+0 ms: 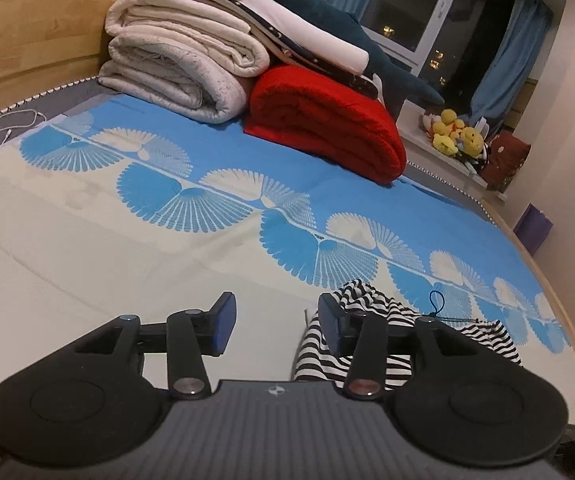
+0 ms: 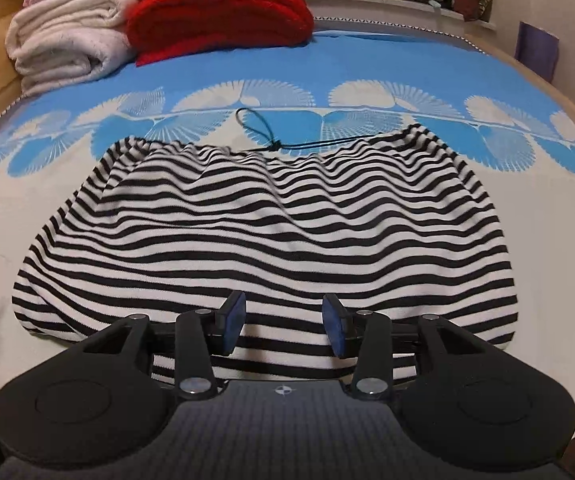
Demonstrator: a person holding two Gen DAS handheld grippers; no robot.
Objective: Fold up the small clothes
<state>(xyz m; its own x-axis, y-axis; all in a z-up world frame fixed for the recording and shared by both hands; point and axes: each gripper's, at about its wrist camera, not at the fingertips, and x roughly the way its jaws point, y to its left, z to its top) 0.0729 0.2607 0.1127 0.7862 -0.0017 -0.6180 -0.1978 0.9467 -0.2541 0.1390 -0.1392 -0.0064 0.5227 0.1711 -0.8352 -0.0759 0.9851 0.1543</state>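
A bed cover (image 2: 367,60) printed in blue and cream with a row of fan shapes is spread across the whole surface seen in both wrist views. Toward 11 o'clock in the right wrist view, folded cream blankets (image 2: 67,36) are stacked against a wooden bed frame (image 1: 27,28), and a folded red blanket (image 2: 219,12) is laid touching them on their 3 o'clock side; in the left wrist view more folded linens and a dark blue plush (image 1: 327,12) are piled on top of that stack. A black-and-white striped garment (image 2: 263,232) is spread on the cream part of the cover, filling the centre of the right wrist view, its far edge gathered and rumpled at 12 o'clock. A thin dark cord (image 2: 263,132) with a loop is seen lying at that gathered edge, partly on the cover. The right gripper (image 2: 283,322) is held over the near hem of the garment with its blue-padded fingers apart and nothing between them. The left gripper (image 1: 273,322) is likewise spread wide and empty, positioned over bare cream cover, with the garment's edge lying at its 3 o'clock side behind the right-hand finger. Yellow soft toys (image 1: 455,134) are set on a windowsill at 2 o'clock.
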